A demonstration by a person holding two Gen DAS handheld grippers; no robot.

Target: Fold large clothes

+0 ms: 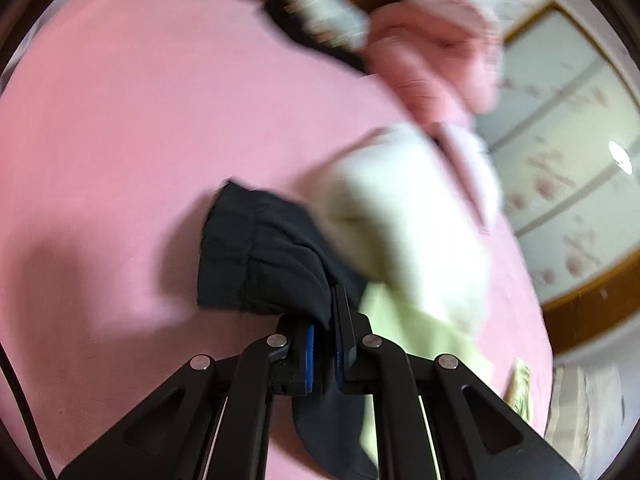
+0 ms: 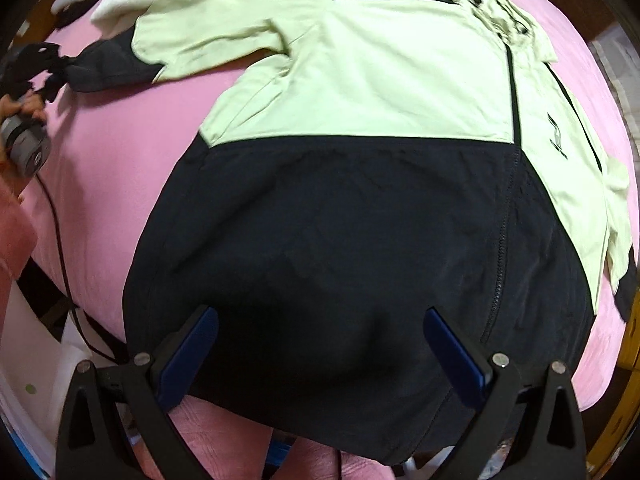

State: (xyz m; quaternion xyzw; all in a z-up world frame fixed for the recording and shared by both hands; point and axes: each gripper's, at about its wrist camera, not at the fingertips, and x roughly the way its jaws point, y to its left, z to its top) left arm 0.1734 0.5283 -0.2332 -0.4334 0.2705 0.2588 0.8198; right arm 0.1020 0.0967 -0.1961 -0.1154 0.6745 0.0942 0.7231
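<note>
The left gripper (image 1: pixel 324 344) clamps the jacket's (image 2: pixel 360 120) dark cuff (image 1: pixel 260 248) near the bed's (image 2: pixel 120 160) left edge; carry the sleeve across the chest, keeping it flat. The right gripper (image 2: pixel 320 344) hangs wide over the hem.

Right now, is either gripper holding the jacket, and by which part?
The left gripper is shut on the dark sleeve cuff of the jacket. The right gripper is open above the dark hem, holding nothing.

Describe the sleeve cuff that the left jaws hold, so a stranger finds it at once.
On the pink bed sheet lies a pale green and black jacket. Its one outstretched sleeve ends in a black cuff, pinched in the left gripper. No other cuff is held.
</note>
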